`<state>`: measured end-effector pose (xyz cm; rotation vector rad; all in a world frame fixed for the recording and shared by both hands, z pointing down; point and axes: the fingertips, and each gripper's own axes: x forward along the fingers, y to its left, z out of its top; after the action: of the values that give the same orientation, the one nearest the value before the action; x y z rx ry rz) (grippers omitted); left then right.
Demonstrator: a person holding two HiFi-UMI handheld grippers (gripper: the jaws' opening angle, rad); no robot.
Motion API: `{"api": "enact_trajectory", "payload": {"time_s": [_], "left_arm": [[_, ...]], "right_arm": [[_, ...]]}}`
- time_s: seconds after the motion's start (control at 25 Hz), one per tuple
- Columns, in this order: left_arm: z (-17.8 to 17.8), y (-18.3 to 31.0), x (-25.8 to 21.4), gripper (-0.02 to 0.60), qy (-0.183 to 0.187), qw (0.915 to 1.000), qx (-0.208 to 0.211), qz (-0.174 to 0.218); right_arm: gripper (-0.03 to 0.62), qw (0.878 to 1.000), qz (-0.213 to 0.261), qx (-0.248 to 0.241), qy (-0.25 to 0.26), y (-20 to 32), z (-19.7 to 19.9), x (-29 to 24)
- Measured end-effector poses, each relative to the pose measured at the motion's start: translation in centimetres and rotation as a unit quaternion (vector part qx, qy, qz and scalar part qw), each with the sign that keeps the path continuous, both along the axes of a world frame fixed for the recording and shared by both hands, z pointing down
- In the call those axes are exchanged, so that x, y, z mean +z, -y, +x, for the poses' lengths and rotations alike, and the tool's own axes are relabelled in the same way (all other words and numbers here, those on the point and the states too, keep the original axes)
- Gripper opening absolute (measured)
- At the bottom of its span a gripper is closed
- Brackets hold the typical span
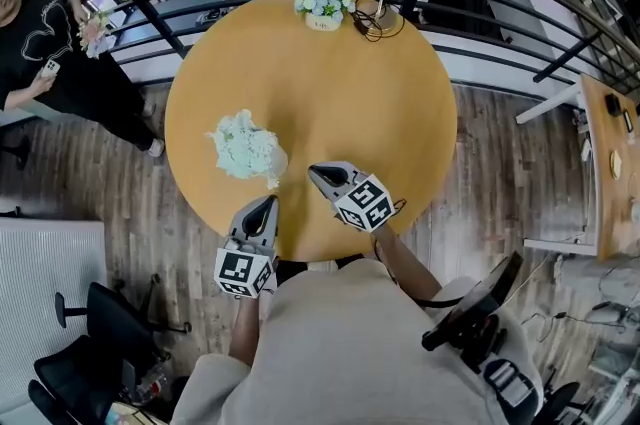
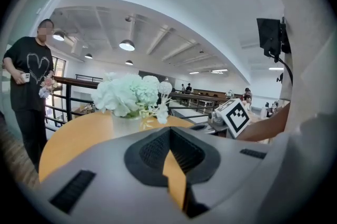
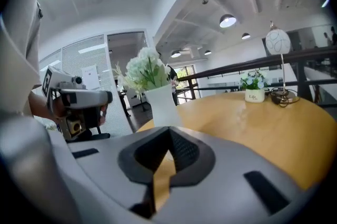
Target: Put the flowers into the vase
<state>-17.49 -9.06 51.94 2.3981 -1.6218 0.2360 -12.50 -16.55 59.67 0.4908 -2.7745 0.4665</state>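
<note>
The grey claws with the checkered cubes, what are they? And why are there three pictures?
A person holds two tools like big tongs, the left claw and the right claw. One picture comes from a camera on their head, looking down. The other two come from cameras riding on each claw. On the round table stands a white vase of pale flowers. A small flower pot sits at the far edge. Both claws are shut and hold nothing.
</note>
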Motion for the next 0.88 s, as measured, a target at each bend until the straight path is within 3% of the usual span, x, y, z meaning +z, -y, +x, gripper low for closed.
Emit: {"api": "enact_trajectory", "payload": {"time_s": [0.2,0.44,0.72,0.88], "left_arm": [[2.6,1.0,-0.1,0.006,0.003,1.0,0.005,0.005],[5.4,0.0,-0.2,0.006,0.001,0.9987,0.051,0.008],[2.9,-4.6,0.4,0.006,-0.006,0.9965,0.081,0.019],[0.2,-8.8,1.3,0.006,0.009,0.9957,0.091,0.012]], "right_arm": [[0.008,0.999,0.041,-0.008,0.03,-0.7,0.3,-3.9],[0.007,0.997,0.065,0.004,0.032,-3.4,0.6,-5.8],[0.006,0.997,0.07,0.042,0.01,-8.4,-1.1,-4.8],[0.006,0.996,0.072,0.056,-0.004,-12.4,-2.8,-4.3]]}}
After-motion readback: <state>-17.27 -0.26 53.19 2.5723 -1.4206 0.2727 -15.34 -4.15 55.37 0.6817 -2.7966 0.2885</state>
